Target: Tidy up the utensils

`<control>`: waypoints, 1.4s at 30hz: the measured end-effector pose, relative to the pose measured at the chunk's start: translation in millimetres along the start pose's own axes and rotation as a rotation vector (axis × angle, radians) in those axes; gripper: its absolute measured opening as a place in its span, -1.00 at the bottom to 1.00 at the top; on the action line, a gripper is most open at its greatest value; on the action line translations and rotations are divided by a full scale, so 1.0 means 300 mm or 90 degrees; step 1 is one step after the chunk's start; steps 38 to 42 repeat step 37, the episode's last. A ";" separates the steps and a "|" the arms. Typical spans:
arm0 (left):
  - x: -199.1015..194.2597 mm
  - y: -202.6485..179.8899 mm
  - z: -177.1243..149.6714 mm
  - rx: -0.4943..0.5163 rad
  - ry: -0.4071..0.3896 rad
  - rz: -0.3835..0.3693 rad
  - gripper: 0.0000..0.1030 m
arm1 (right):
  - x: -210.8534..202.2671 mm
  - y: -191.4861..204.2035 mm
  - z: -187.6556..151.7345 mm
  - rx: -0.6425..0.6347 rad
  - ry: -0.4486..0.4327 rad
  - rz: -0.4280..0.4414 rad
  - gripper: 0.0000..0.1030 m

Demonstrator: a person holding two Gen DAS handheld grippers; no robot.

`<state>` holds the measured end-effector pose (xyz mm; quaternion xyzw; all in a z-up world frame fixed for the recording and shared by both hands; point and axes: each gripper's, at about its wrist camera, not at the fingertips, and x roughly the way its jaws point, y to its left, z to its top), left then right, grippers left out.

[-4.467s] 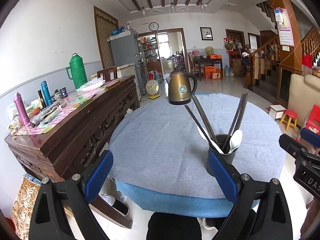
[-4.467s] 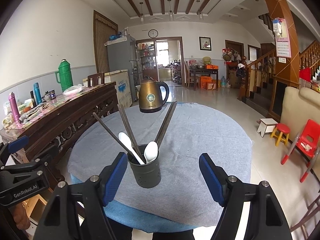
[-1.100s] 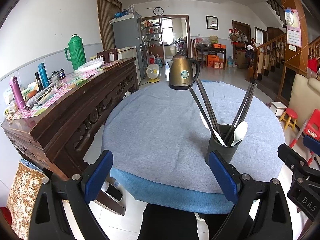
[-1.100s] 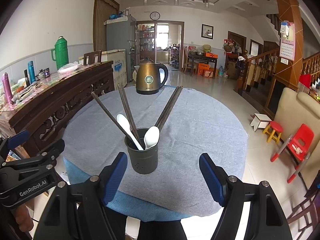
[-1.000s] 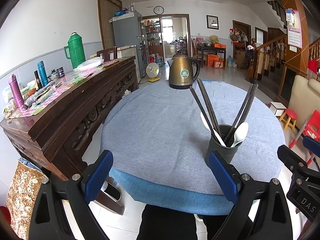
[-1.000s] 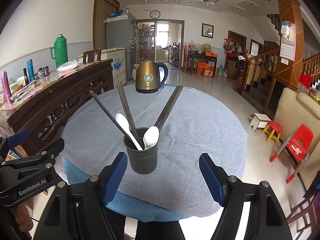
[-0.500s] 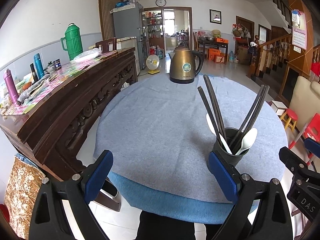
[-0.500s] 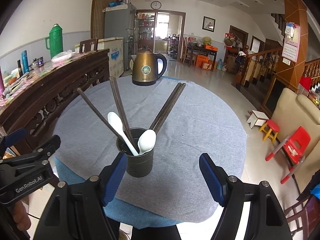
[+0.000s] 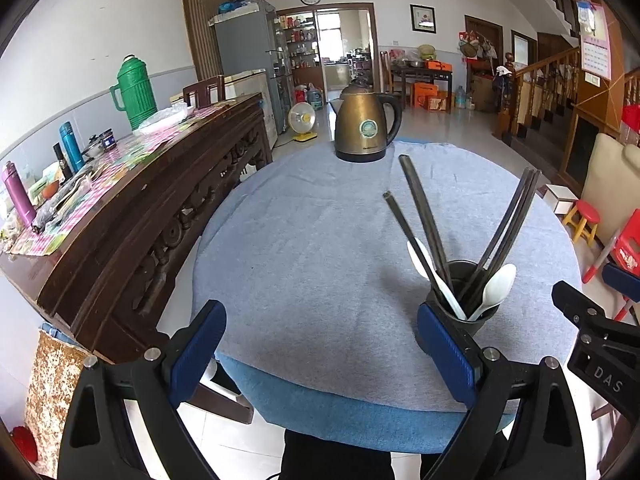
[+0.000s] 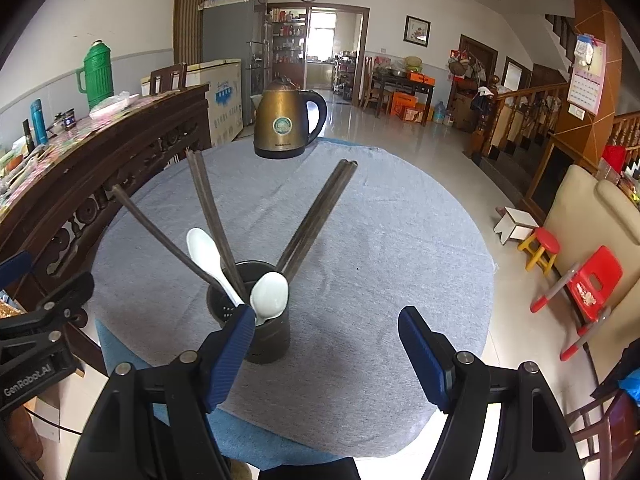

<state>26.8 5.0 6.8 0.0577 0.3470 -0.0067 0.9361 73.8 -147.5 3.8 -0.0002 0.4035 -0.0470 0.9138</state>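
In the right wrist view the dark utensil holder (image 10: 256, 316) stands lower centre-left of the frame, just behind the left blue pad of the right gripper (image 10: 326, 354), which overlaps its near side; the cup is off to the left of the gap, not between the pads. That gripper is released, its jaws wide apart with nothing in them. Dark chopsticks (image 10: 316, 220) fan out of the holder toward upper left and upper right, and two white spoons (image 10: 270, 294) lean against its rim. In the left wrist view the same holder (image 9: 464, 300) sits at lower right, partly hidden behind the right pad of the left gripper (image 9: 320, 348), whose jaws also stand open and empty over bare cloth. The holder rests near the front edge of a round table (image 10: 400, 240) covered in grey-blue cloth, with a bronze kettle (image 10: 286, 120) upright at the far side. A carved dark wooden sideboard (image 9: 132, 216) runs along the left, carrying a green thermos (image 9: 134, 92) and bottles; a red stool (image 10: 542, 246) and red chair (image 10: 588, 284) stand on the tiled floor at right. Both grippers tilt downward toward the tabletop, side by side.
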 end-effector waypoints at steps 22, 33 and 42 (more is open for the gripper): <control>0.030 0.053 0.023 0.016 0.024 -0.019 0.87 | 0.007 0.038 0.039 -0.023 0.009 -0.052 0.51; -0.008 0.045 0.040 0.034 -0.006 -0.037 0.87 | -0.022 0.043 0.027 -0.019 0.006 -0.056 0.51; 0.009 0.070 0.036 0.021 -0.018 -0.042 0.87 | -0.023 0.030 0.021 -0.010 -0.005 -0.054 0.51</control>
